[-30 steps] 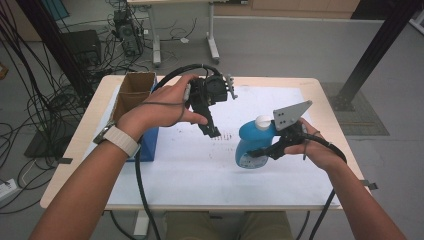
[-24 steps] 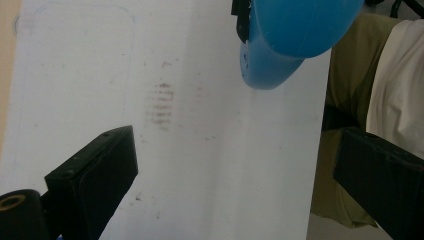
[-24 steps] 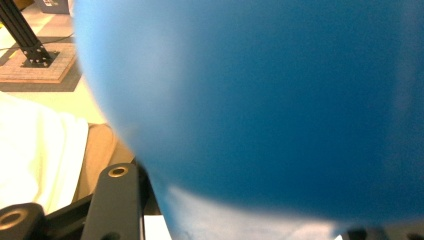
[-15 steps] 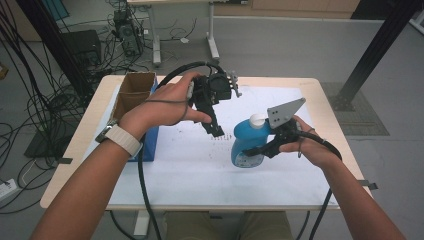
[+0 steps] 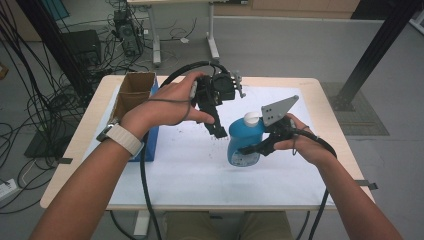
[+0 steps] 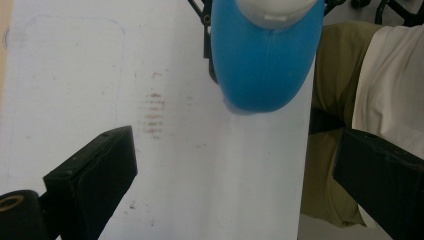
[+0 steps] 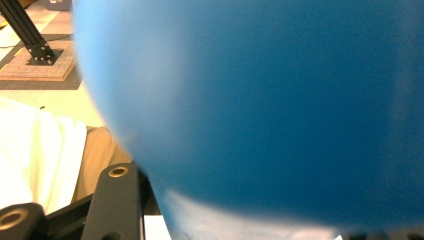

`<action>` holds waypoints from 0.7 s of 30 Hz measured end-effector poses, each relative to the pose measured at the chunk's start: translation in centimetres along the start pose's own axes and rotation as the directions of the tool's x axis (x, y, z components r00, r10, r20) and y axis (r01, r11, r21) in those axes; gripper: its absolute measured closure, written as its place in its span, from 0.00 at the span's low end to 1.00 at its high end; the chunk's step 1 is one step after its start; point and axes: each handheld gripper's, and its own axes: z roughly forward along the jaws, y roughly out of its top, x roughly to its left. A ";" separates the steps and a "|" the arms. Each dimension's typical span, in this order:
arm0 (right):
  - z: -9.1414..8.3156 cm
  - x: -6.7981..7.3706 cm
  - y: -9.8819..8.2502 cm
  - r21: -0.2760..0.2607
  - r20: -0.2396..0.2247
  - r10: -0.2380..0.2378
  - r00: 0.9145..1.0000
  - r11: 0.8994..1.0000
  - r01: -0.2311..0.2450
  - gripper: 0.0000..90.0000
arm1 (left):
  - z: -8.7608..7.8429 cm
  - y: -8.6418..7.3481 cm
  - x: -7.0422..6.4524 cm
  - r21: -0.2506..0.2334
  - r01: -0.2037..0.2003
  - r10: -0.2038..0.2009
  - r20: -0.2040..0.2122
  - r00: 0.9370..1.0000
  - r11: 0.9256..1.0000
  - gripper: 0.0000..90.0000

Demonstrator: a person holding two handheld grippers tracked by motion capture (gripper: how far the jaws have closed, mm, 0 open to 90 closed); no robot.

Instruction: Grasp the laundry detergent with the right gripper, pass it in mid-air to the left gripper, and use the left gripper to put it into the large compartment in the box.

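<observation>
- So the main thing here is a bright blue plastic bottle with a pale grey-white cap (image 5: 246, 139), and it's sitting up off the white paper sheet (image 5: 200, 170) that covers the middle of the light wooden counter (image 5: 327, 100), tipped a bit rather than dead upright.
- The right gripper (image 5: 250, 149) has its black fingers clamped on the bottle's lower body, coming in from the bottle's right side. In the right gripper view the bottle (image 7: 260, 100) is pretty much a wall of blurry blue right against the lens.
- The grey three-cornered plate on that gripper sticks up just right of the bottle's cap.
- The left gripper (image 5: 216, 127) hangs just left of the bottle, pointing down at the paper, close to it but not touching as far as I can see.
- Its fingers (image 6: 95, 175) are spread wide with nothing between them. In the left gripper view the bottle (image 6: 265, 60) sits beyond them, cap towards the camera.
- There's a smudge of brownish marks (image 6: 152, 112) on the paper, left of the bottle in that view.
- Further left of the bottle, at the paper's edge, there's an open brown cardboard box with a blue side (image 5: 132, 100).
- Past the counter, beyond the bottle, it's grey floor with tangles of black cables (image 5: 45, 100).
</observation>
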 end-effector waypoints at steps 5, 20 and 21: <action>0.3 -0.2 0.1 0.003 -0.004 0.002 1.000 1.000 -0.002 0.48 | 0.0 0.4 0.0 0.000 -0.008 0.008 0.003 1.000 1.000 0.05; 0.7 -0.5 0.4 0.003 -0.007 0.003 1.000 1.000 -0.003 0.48 | 0.2 1.7 -0.3 0.000 -0.015 0.015 0.009 1.000 1.000 0.05; 0.8 -0.5 0.5 0.003 -0.008 0.001 1.000 1.000 -0.001 0.48 | 0.2 1.7 -0.3 0.001 -0.017 0.017 0.009 1.000 1.000 0.05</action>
